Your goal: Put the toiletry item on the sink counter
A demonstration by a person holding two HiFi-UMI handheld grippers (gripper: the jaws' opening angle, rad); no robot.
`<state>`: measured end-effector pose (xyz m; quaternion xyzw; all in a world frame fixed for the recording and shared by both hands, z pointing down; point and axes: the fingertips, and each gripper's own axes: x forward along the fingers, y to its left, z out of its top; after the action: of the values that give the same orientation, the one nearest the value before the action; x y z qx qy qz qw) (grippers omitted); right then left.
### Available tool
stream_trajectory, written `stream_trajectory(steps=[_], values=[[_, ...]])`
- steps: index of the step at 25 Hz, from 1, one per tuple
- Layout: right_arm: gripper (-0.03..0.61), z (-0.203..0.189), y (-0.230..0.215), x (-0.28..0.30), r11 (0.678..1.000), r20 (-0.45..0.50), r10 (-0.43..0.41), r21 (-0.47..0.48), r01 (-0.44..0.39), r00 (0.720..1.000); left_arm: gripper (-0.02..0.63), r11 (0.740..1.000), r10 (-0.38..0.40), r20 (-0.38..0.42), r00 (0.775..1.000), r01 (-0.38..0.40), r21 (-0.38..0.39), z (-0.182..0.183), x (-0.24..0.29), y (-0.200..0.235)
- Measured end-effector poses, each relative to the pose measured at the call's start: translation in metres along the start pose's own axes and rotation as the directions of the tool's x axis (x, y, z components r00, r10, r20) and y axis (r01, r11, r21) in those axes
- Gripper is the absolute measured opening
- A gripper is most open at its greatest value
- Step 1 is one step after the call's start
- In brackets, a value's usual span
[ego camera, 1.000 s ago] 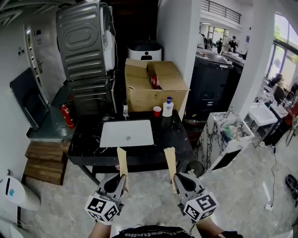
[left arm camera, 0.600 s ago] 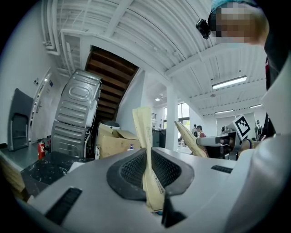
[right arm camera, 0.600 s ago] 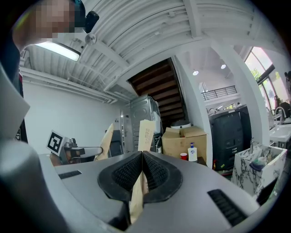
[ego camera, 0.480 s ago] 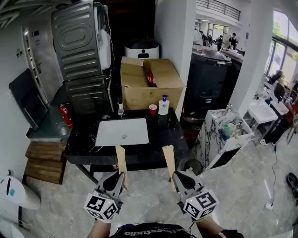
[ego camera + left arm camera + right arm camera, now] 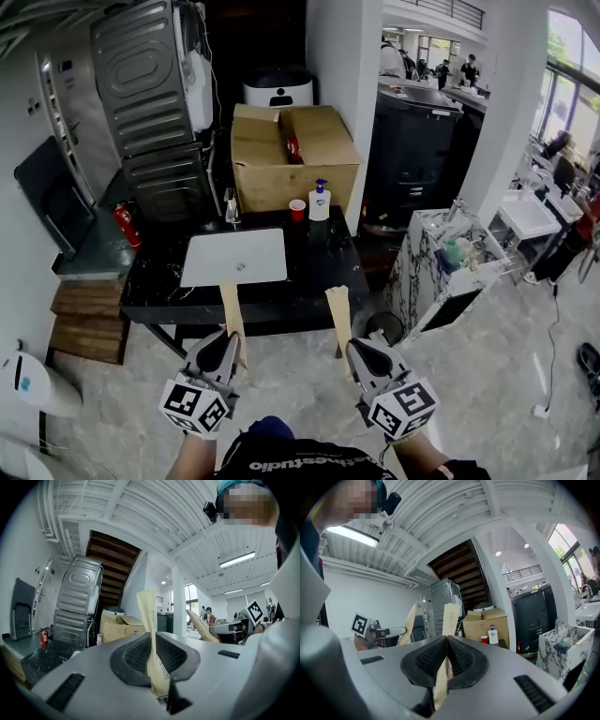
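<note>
Black veined marble counter [image 5: 319, 272] shifted leftward in head view. Left gripper [image 5: 228, 339] clamped on flat tan paper packet [image 5: 230, 309]; right gripper [image 5: 353, 345] clamped on second packet [image 5: 338, 314]. Packets upright, short of counter; grippers level, side by side.

Open workshop hall, mock sink counter [image 5: 323, 267], upended metal appliance [image 5: 141, 80], cardboard box [image 5: 281, 159], white pillar [image 5: 337, 84]

The sink counter [image 5: 319, 272] is black with thin white veining around a white basin [image 5: 234, 256]. At its twelve o'clock edge are a red cup [image 5: 297, 209] and a white pump bottle [image 5: 320, 203] with a blue head, backed by a plain brown cardboard box [image 5: 291, 159]. The left gripper [image 5: 228, 345] and right gripper [image 5: 354, 349] are grey with black-and-white square markers, and the left paper packet [image 5: 230, 309] and right paper packet [image 5: 338, 314] are tan with fine dark print.
</note>
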<state>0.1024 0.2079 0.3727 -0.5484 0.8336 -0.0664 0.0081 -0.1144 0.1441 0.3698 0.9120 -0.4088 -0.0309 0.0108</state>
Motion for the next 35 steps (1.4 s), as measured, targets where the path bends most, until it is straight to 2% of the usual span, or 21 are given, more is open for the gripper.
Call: stream_trajectory(steps=[7, 12, 17, 25, 31, 35], values=[[0.041, -0.013, -0.031, 0.017, 0.999, -0.012, -0.025, 0.026, 0.025, 1.000, 0.043, 1.000, 0.012, -0.016, 1.000, -0.012, -0.008, -0.010, 0.034, 0.015], [0.041, -0.020, -0.055, 0.052, 0.998, -0.045, -0.050, 0.032, 0.051, 0.998, 0.043, 0.999, 0.017, -0.044, 0.999, -0.018, -0.040, -0.031, 0.078, 0.048], [0.041, -0.017, -0.091, 0.118, 0.996, -0.072, -0.083, 0.008, 0.084, 0.994, 0.043, 1.000, -0.006, -0.042, 0.999, 0.006, -0.008, -0.041, 0.141, 0.101], [0.041, 0.019, -0.139, 0.243, 0.992, -0.055, -0.126, -0.026, 0.125, 0.990, 0.043, 0.996, -0.057, -0.018, 0.998, 0.056, -0.065, -0.039, 0.238, 0.185], [0.041, 0.027, -0.156, 0.292, 0.987, -0.068, -0.162, -0.034, 0.160, 0.985, 0.043, 0.992, -0.089, -0.017, 0.996, 0.088, -0.095, -0.047, 0.282, 0.218], [0.041, 0.027, -0.162, 0.313, 0.987, -0.104, -0.159, -0.051, 0.155, 0.982, 0.043, 0.987, -0.098, -0.028, 0.995, 0.094, -0.127, -0.056, 0.304, 0.228]])
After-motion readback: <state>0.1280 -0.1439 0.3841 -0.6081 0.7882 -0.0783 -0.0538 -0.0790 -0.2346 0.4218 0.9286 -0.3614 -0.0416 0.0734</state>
